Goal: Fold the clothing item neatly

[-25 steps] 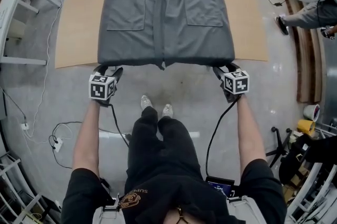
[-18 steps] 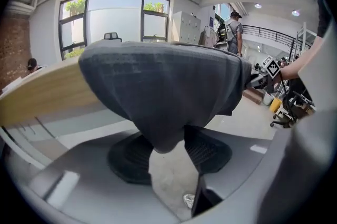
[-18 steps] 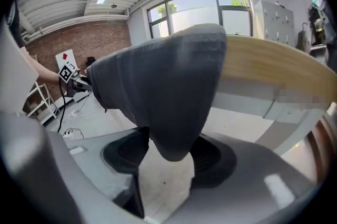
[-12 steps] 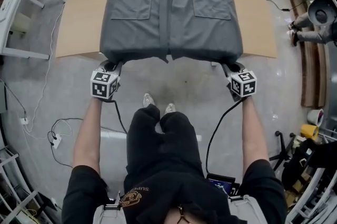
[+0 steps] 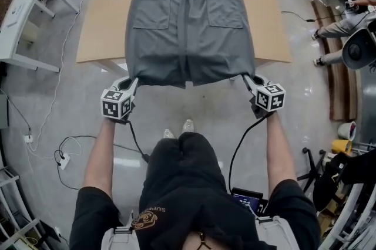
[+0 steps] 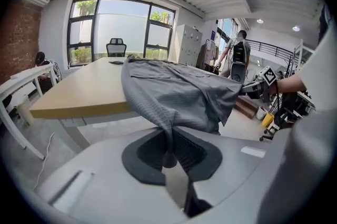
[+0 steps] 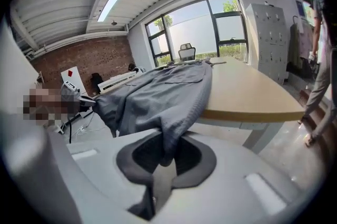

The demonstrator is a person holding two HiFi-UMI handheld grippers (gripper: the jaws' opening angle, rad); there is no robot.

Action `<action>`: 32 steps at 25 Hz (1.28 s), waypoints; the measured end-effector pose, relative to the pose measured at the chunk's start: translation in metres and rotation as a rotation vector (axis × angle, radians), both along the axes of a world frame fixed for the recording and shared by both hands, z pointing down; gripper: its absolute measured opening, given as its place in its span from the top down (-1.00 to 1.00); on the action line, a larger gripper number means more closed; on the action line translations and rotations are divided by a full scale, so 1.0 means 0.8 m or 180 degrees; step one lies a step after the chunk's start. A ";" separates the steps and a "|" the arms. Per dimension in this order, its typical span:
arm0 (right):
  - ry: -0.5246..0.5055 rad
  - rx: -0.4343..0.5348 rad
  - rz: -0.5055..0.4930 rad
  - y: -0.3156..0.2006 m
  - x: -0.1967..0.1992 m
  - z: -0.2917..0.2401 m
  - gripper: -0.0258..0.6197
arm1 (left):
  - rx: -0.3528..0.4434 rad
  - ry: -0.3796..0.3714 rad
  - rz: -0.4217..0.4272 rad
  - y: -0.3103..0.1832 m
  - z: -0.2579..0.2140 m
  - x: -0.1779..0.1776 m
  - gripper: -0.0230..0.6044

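Observation:
A grey garment with two pockets lies lengthwise on the wooden table, and its near hem hangs past the front edge. My left gripper is shut on the hem's left corner and holds it up. My right gripper is shut on the right corner in the same way. Both pairs of jaws have just been closing, with the cloth between them. In the left gripper view the grey fabric runs down into the left gripper. The right gripper view shows the cloth pinched in the right gripper.
A white desk stands to the table's left. Cables trail on the floor at lower left. At the right are wooden planks, a seated person's legs and a yellow object. My feet are below the hem.
Both grippers went from open at the hem to shut on its two corners. They then rose and drew the hem up off the table's front edge.

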State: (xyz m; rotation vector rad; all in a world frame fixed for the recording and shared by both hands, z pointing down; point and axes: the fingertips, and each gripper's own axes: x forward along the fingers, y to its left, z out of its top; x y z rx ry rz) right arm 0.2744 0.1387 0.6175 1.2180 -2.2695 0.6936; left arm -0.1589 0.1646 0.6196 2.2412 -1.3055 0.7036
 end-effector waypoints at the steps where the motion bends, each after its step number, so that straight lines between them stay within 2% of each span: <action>1: 0.0005 0.0032 0.0008 0.000 -0.001 -0.013 0.84 | 0.0024 0.0014 0.0007 0.001 -0.011 0.000 0.83; 8: 0.0097 0.0245 0.0059 -0.019 -0.008 -0.090 0.84 | 0.0212 0.0064 0.0068 -0.005 -0.079 0.008 0.83; 13: 0.0087 0.0365 0.0135 -0.038 -0.002 -0.116 0.84 | 0.0275 0.0111 -0.0056 -0.022 -0.105 0.007 0.83; 17: 0.0048 0.0450 0.0129 -0.057 0.001 -0.134 0.84 | 0.0340 0.0039 -0.0104 -0.044 -0.126 0.005 0.83; 24: 0.0075 0.0581 0.0058 -0.112 0.001 -0.162 0.84 | 0.0510 -0.0144 -0.0336 -0.112 -0.172 -0.001 0.83; 32: 0.0159 0.0606 0.0046 -0.203 -0.008 -0.185 0.84 | 0.0554 -0.0220 -0.0467 -0.214 -0.200 -0.017 0.83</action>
